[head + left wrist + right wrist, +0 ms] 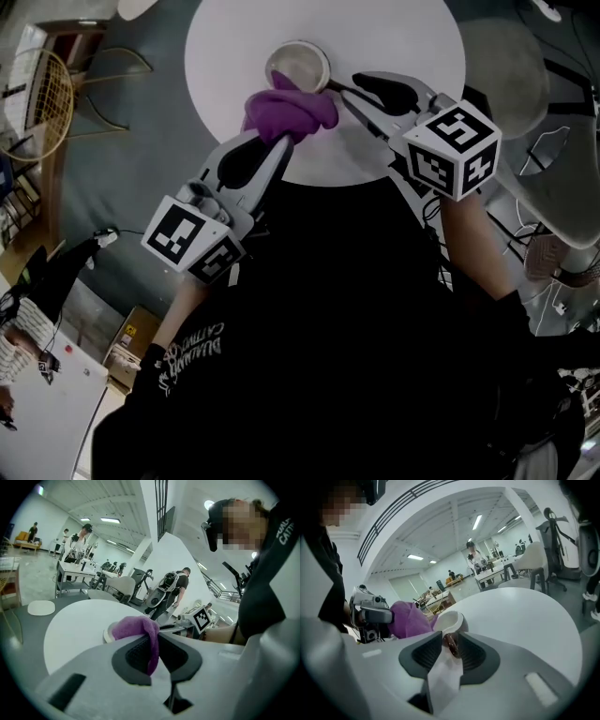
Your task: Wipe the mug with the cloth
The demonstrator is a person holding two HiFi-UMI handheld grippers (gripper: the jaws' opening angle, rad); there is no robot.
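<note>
The white ceramic mug stands upright near the middle of the round white table beneath it, and everything else gathers round it. The bunched purple terry cloth hangs against the mug's near side and seems to touch the rim, with a fold pinched tight between the jaws of the left gripper, which reaches in from the mug's near left. The right gripper comes in from the mug's right. Its jaws stand apart with a glossy brownish part of the mug between the pads, most likely the handle, and the pads do not look pressed on it. The mug should be rigid, fairly heavy for its size, smooth-glazed and breakable, so it may skate or tip under a sideways rub unless steadied. The handle is the sensible place to clamp, close to the mug's wall. The cloth is light and limp, so it is best gripped well into the wad to stop it slipping out.
</note>
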